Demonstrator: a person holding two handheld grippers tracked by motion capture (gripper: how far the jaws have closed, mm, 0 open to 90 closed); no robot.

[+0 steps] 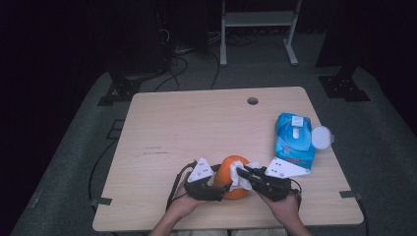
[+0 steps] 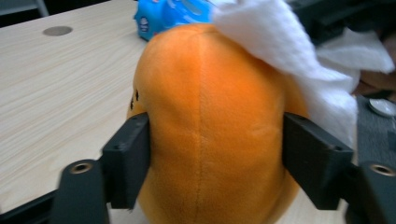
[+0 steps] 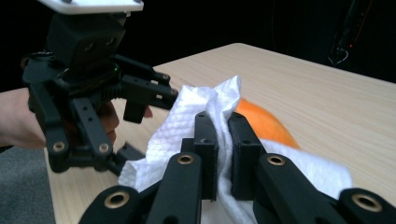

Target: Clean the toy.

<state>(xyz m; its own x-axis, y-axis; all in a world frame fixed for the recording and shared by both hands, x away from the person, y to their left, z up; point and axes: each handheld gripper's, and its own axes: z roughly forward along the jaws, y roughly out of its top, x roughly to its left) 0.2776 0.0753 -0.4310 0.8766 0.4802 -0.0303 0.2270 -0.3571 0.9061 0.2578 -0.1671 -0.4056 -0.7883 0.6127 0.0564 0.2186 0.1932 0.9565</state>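
An orange plush toy (image 1: pixel 229 173) stands near the table's front edge. My left gripper (image 1: pixel 219 184) is shut on it, its two jaws pressing the toy's sides (image 2: pixel 210 140). A white wipe (image 1: pixel 244 176) lies over the toy's right side, and my right gripper (image 1: pixel 243 171) is shut on that wipe (image 3: pixel 182 126), holding it against the toy (image 3: pixel 264 123). In the right gripper view the left gripper (image 3: pixel 140 95) stands at the left, held by a hand. The wipe (image 2: pixel 289 60) drapes over the toy's top right in the left gripper view.
A blue pack of wet wipes (image 1: pixel 294 140) with its white lid (image 1: pixel 321 137) flipped open lies at the table's right. A round cable hole (image 1: pixel 253 101) sits near the far edge. The table's left and middle (image 1: pixel 187 128) are bare wood.
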